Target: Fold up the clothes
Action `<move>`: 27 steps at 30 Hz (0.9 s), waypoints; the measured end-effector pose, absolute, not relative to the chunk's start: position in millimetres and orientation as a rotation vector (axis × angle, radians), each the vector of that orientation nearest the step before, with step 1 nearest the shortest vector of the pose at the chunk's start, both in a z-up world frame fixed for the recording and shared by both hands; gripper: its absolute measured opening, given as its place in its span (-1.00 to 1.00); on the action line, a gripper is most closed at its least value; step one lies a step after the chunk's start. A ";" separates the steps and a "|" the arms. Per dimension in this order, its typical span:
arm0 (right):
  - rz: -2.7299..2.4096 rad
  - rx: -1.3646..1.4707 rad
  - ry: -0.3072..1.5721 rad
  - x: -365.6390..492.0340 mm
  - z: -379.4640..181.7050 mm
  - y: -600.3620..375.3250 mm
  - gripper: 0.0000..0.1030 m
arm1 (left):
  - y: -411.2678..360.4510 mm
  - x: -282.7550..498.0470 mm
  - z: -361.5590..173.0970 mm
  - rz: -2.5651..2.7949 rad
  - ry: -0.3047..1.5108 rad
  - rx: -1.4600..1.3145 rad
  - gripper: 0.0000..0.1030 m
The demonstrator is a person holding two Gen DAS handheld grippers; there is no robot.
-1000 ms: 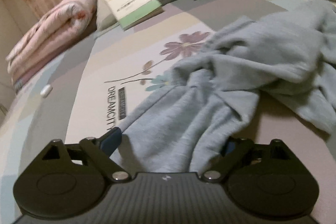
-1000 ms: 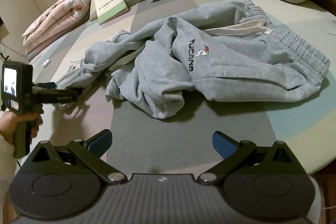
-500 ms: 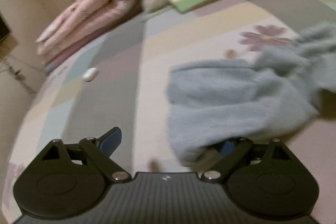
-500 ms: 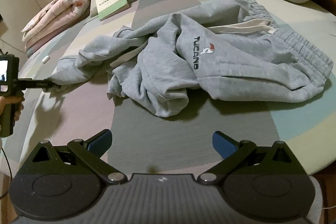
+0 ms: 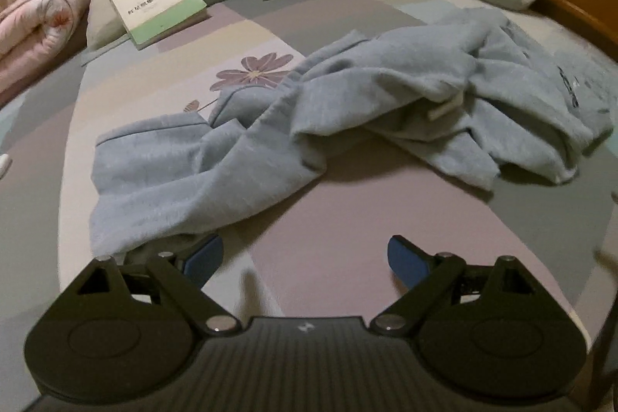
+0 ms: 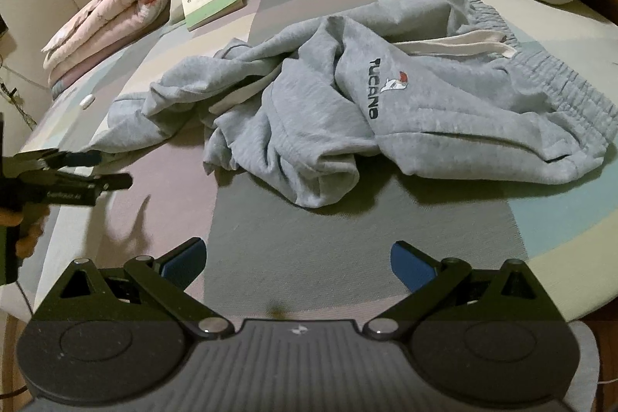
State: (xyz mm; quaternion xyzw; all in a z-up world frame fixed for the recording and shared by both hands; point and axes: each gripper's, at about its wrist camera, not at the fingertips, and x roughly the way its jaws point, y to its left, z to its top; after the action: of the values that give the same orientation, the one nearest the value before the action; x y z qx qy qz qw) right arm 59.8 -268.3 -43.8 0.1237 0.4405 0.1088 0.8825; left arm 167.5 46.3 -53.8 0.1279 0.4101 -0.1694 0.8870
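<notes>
Grey sweatpants (image 6: 444, 111) — dark logo; pastel-block sheet (image 6: 560, 219) — purple flower (image 5: 253, 74); pink quilt (image 6: 112, 18).

Dim, warm indoor light, greenish-yellow in cast. Heavy fisheye bending at the edges of both views, curving the bed (image 6: 560, 219) into a dome. Soft shadow under the near folds of the grey sweatpants (image 6: 425, 111), falling toward the near edge of the bed; hence lit from above and behind. Forked shadow of the left claw (image 6: 96, 172) on the sheet near the left edge. Slight motion blur in the left wrist view, worst at the right border; sweatpants (image 5: 347, 103) smeared and grainy there. Book (image 5: 158, 2) fairly sharp. No glare. Black corners from vignetting.
</notes>
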 end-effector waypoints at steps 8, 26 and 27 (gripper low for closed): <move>0.197 0.255 0.929 62.7 -46.6 -271.4 1.00 | 87.3 195.8 -67.9 -0.214 0.857 0.189 0.79; 0.211 0.213 0.977 74.0 -52.6 -248.9 1.00 | 145.4 169.7 -54.2 -0.123 0.809 0.314 0.79; 0.217 0.207 0.979 74.0 -52.6 -246.2 1.00 | 144.6 171.1 -57.4 -0.127 0.813 0.317 0.79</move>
State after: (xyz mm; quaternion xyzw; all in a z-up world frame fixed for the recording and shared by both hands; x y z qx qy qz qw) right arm 74.0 -246.2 -52.6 0.0992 0.4685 0.1036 0.8718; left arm 171.1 144.6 -57.4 0.1533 0.3933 -0.0616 0.9045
